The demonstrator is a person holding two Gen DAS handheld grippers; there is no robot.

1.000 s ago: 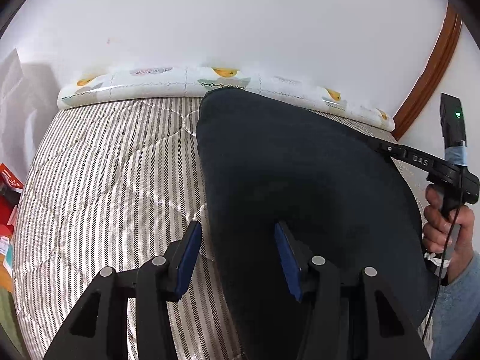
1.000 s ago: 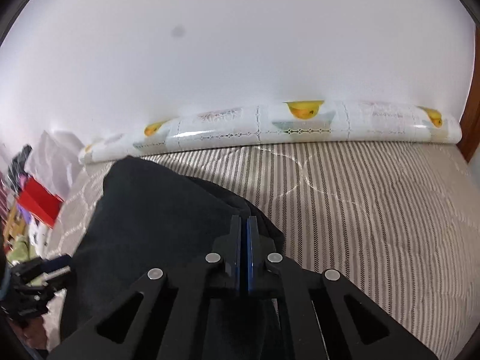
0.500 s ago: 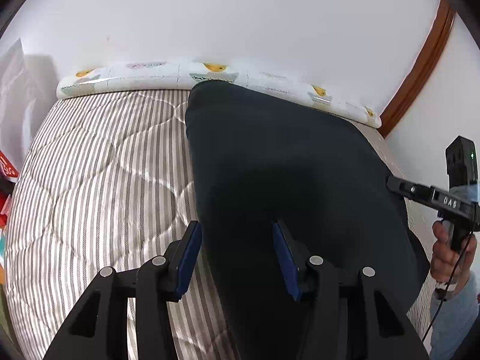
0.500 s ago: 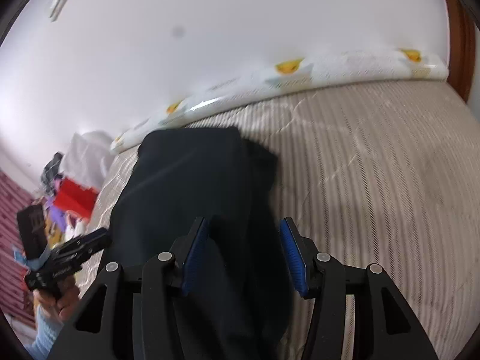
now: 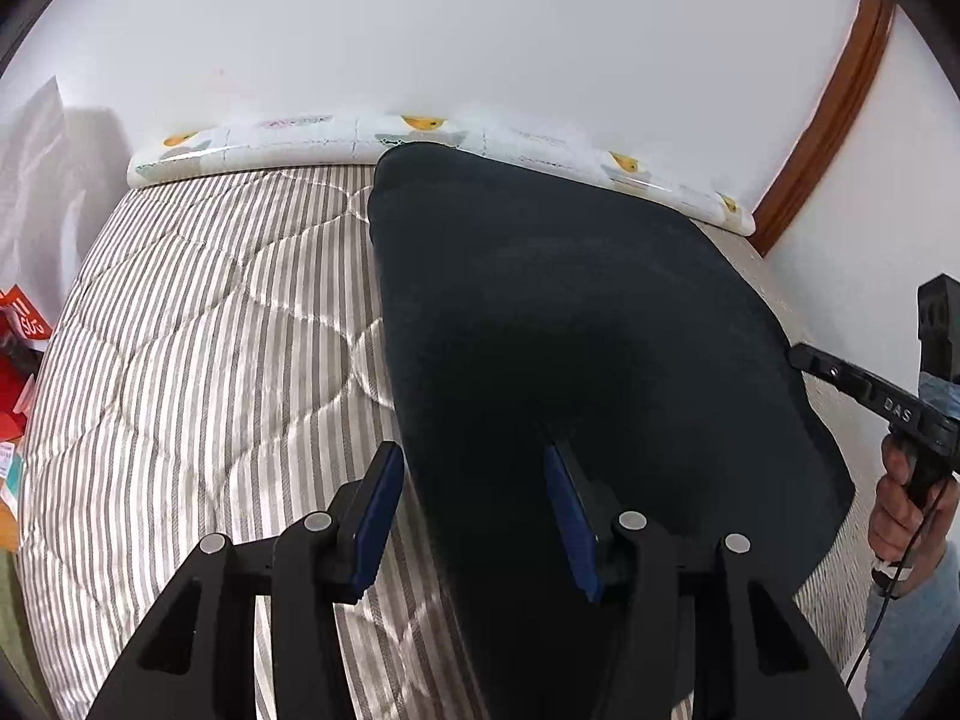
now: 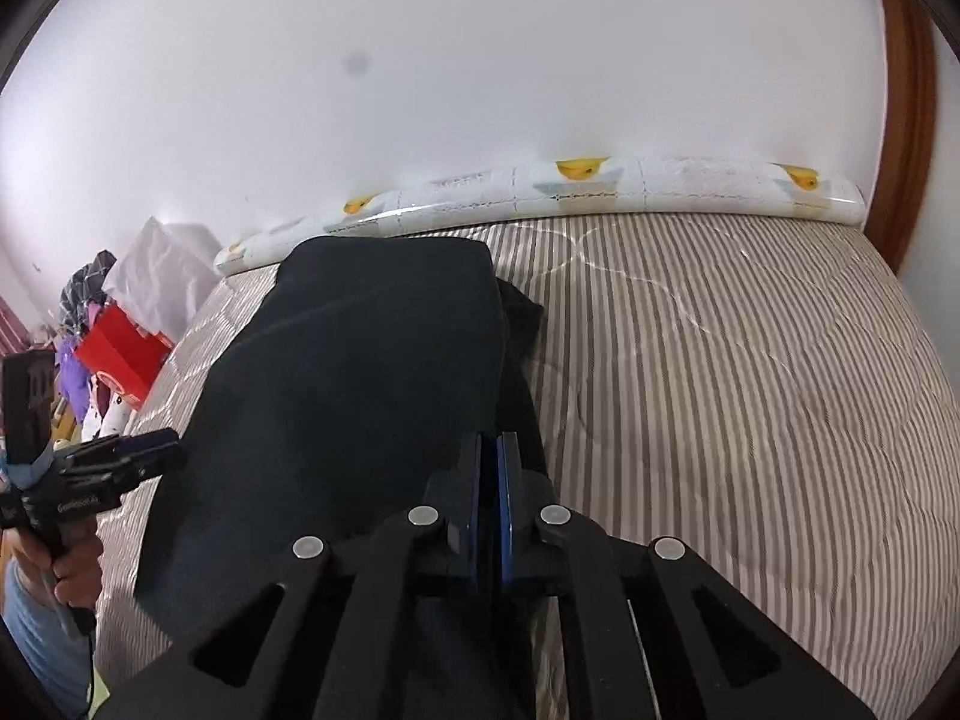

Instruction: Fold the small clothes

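Observation:
A dark navy garment (image 5: 570,312) lies lengthwise on the striped mattress (image 5: 180,390), reaching back to the far roll. My left gripper (image 5: 474,510) is open above the garment's near left edge, with the right finger over the cloth and the left finger over bare mattress. In the right wrist view the garment (image 6: 372,372) shows a second layer along its right side. My right gripper (image 6: 493,474) is closing there, its blue pads nearly together with dark cloth in the thin gap. From the left wrist view, the right gripper (image 5: 801,357) meets the garment's right edge.
A patterned white roll (image 6: 660,186) runs along the wall at the mattress's far end. Red boxes and clutter (image 6: 120,354) sit off the left side. A wooden door frame (image 5: 822,120) stands at the far right. Bare striped mattress (image 6: 750,390) spreads right of the garment.
The right gripper went from shut to open half a second ago and has closed again on the garment's right edge, shifting sideways. The left gripper drifted slightly, still open.

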